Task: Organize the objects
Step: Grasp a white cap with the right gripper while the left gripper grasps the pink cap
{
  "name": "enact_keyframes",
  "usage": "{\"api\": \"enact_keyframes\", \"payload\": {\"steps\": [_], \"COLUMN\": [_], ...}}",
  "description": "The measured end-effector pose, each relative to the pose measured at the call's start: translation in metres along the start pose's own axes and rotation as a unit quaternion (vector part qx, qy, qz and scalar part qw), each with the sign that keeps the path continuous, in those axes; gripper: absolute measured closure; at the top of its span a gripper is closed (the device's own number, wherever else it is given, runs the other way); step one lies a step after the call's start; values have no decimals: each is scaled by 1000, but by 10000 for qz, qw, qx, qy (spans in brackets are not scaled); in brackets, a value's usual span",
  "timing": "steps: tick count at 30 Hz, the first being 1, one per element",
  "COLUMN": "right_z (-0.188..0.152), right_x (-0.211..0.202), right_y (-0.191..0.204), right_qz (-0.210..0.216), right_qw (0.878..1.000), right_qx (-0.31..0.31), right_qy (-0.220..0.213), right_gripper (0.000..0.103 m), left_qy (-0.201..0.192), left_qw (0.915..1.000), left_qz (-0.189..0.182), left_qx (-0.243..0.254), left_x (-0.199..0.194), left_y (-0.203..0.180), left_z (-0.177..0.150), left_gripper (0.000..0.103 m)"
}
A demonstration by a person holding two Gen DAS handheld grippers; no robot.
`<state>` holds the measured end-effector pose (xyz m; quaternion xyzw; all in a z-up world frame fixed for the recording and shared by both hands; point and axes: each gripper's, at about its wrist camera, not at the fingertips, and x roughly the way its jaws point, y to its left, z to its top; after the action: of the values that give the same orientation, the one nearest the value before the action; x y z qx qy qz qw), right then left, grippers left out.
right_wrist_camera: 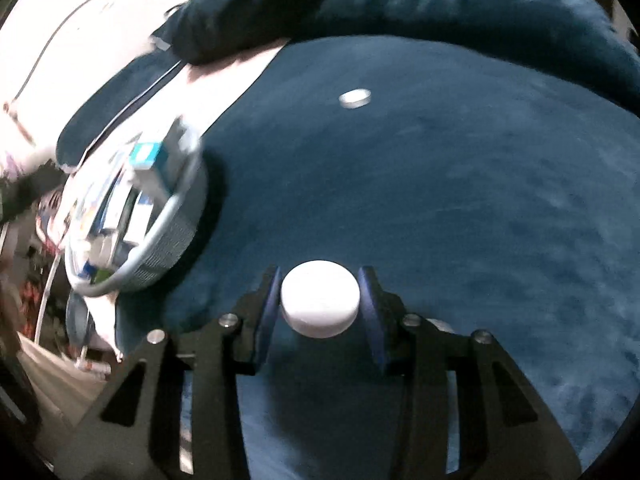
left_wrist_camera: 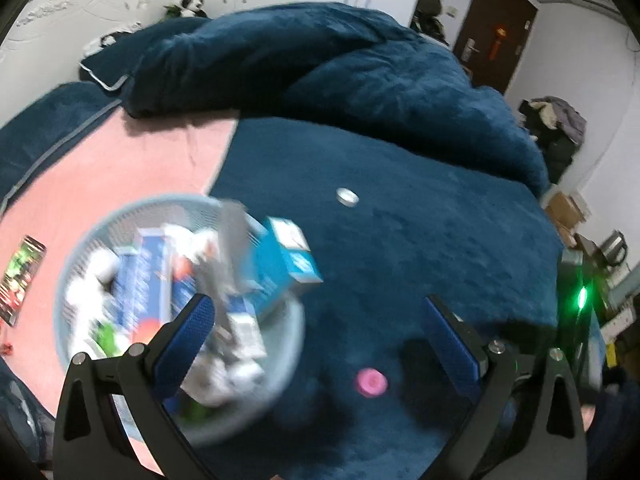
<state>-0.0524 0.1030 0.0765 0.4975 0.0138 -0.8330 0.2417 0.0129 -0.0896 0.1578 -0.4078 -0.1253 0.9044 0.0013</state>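
A pale blue mesh basket (left_wrist_camera: pixel 76 264) full of boxes and packets sits on the bed, with a teal box (left_wrist_camera: pixel 286 264) leaning over its right rim. My left gripper (left_wrist_camera: pixel 320 316) is open and empty above the basket's right edge. A pink round cap (left_wrist_camera: pixel 371 383) lies on the blue blanket between its fingers. A small silver tin (left_wrist_camera: pixel 347 196) lies farther back. My right gripper (right_wrist_camera: pixel 319 304) is shut on a white round jar (right_wrist_camera: pixel 319 304), held above the blanket. The basket (right_wrist_camera: pixel 176 236) is to its left, the tin (right_wrist_camera: pixel 354 98) ahead.
A rumpled dark blue duvet (left_wrist_camera: pixel 320 68) is piled across the back of the bed. A pink sheet (left_wrist_camera: pixel 132 168) lies at the left with a colourful packet (left_wrist_camera: pixel 18 280) on it. Boxes and clutter (left_wrist_camera: pixel 568 208) stand beyond the bed's right edge.
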Motion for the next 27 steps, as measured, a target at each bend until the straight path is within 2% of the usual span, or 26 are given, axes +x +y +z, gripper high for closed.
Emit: {"api": "enact_keyframes", "payload": {"steps": [2, 5, 8, 10, 11, 14, 17, 18, 20, 21, 22, 27], "right_z": [-2, -10, -14, -20, -23, -26, -30, -30, -31, -31, -31, -30], "right_x": [-11, -20, -22, -21, -19, -21, -24, -23, -22, -20, -19, -20], "right_y": [-16, -40, -56, -57, -56, -54, -55, -53, -53, -52, -51, -48], "right_qz": [-167, -293, -324, -314, -318, -305, -277, -253, -204, -169, -159, -148], "right_qw": [9998, 9987, 9972, 9967, 9967, 9976, 9982, 9983, 9984, 9985, 9986, 9987], "right_qx": [123, 419, 665, 748, 741, 617, 518, 511, 500, 495, 489, 470], "right_qy": [-63, -90, -96, -73, -68, -92, -137, -147, -160, -149, -140, -154], "right_gripper": [63, 63, 63, 63, 63, 63, 63, 63, 63, 63, 63, 63], "left_qy": [265, 546, 894, 1153, 1236, 1292, 1246, 1203, 1149, 1169, 1162, 1039], "left_qw": [9992, 9961, 9925, 9906, 9903, 9909, 9913, 9918, 9922, 9918, 9917, 9929], "left_qz": [-281, -473, -635, -629, -563, -331, -353, -359, -298, -241, -207, -239], "left_qx": [141, 500, 534, 371, 290, 202, 221, 235, 369, 461, 515, 533], "left_x": [10, 26, 50, 72, 82, 107, 118, 120, 122, 124, 124, 114], "left_y": [-20, -51, -65, -63, -60, -46, -41, -39, -42, -44, -44, -52], "left_z": [-18, -42, -59, -67, -71, -80, -87, -89, -90, -90, -89, -82], "left_gripper": [0, 1, 3, 11, 11, 15, 21, 27, 52, 68, 73, 73]}}
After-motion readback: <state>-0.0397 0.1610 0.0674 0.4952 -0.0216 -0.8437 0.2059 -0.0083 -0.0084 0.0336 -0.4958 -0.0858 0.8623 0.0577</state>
